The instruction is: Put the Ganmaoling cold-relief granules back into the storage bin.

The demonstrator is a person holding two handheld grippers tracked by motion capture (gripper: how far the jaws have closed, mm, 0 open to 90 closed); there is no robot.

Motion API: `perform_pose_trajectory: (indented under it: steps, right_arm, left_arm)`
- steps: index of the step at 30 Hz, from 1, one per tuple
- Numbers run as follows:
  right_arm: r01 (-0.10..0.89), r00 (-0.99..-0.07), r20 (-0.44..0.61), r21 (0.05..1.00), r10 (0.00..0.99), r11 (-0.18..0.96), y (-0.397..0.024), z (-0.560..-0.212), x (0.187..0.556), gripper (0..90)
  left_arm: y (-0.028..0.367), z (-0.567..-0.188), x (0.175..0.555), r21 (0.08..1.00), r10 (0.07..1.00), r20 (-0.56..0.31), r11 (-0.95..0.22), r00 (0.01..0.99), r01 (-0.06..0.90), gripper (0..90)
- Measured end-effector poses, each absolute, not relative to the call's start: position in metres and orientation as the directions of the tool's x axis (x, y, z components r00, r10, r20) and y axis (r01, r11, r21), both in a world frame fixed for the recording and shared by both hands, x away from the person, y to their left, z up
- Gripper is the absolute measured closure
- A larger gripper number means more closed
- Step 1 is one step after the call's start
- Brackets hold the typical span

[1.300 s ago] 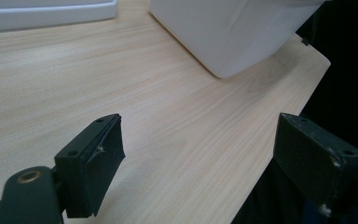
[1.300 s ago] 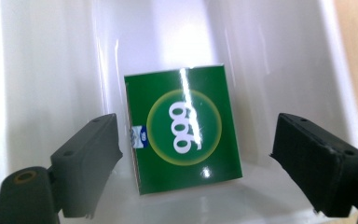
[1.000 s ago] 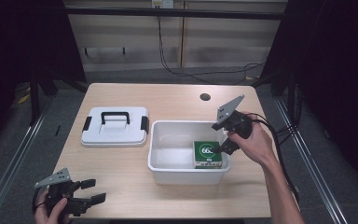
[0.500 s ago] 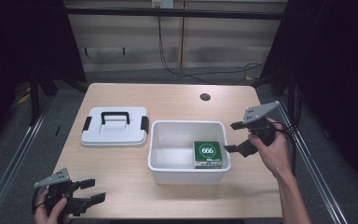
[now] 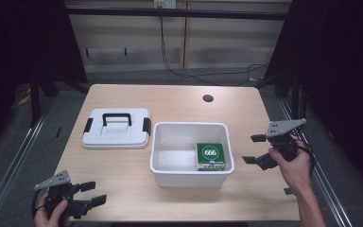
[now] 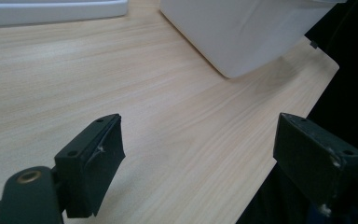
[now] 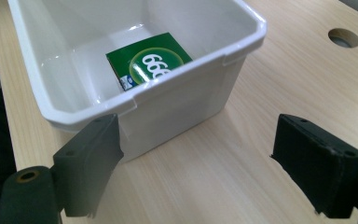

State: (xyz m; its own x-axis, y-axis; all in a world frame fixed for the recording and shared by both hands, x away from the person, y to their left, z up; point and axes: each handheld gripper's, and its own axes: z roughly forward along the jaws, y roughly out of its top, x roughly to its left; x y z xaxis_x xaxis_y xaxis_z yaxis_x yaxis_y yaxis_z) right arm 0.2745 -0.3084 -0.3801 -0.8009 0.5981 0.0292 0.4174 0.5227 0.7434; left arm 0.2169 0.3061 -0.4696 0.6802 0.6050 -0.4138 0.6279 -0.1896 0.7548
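Pale woodgrain table (image 5: 179,101); glossy white rectangular tub (image 5: 189,176) holds green box (image 5: 211,155).

One white bin (image 5: 189,171) on the table (image 5: 179,101). One green box (image 5: 211,155) inside the bin, marked 666. One white lid (image 5: 116,137) with one black handle and two black side clips. Two grippers: left gripper (image 5: 94,193) and right gripper (image 5: 252,149), each with two black jaws and one grey plate on top. One round hole (image 5: 208,98) in the tabletop. Two hands.
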Motion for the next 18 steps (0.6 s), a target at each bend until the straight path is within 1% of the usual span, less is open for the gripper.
perform_pose_trajectory:
  steps: [5,9,15,18]
  right_arm:
    - [0.451,-0.751,0.052,0.768,0.658,0.455,-0.323,-0.4,0.268,14.9]
    - [0.468,-0.736,0.077,0.776,0.673,0.423,-0.329,-0.412,0.263,14.9]
    - [0.492,-0.662,0.076,0.795,0.746,0.356,-0.338,-0.432,0.261,13.2]
    - [0.522,-0.642,0.082,0.775,0.762,0.356,-0.342,-0.446,0.261,13.2]
  left_arm:
    - [0.306,-0.469,0.216,0.754,0.605,-0.417,-0.186,0.678,0.63,16.0]
    - [0.307,-0.469,0.217,0.753,0.606,-0.418,-0.186,0.677,0.632,16.0]
    - [0.308,-0.469,0.217,0.751,0.613,-0.418,-0.182,0.671,0.634,16.0]
    - [0.308,-0.469,0.217,0.75,0.617,-0.42,-0.177,0.666,0.637,16.0]
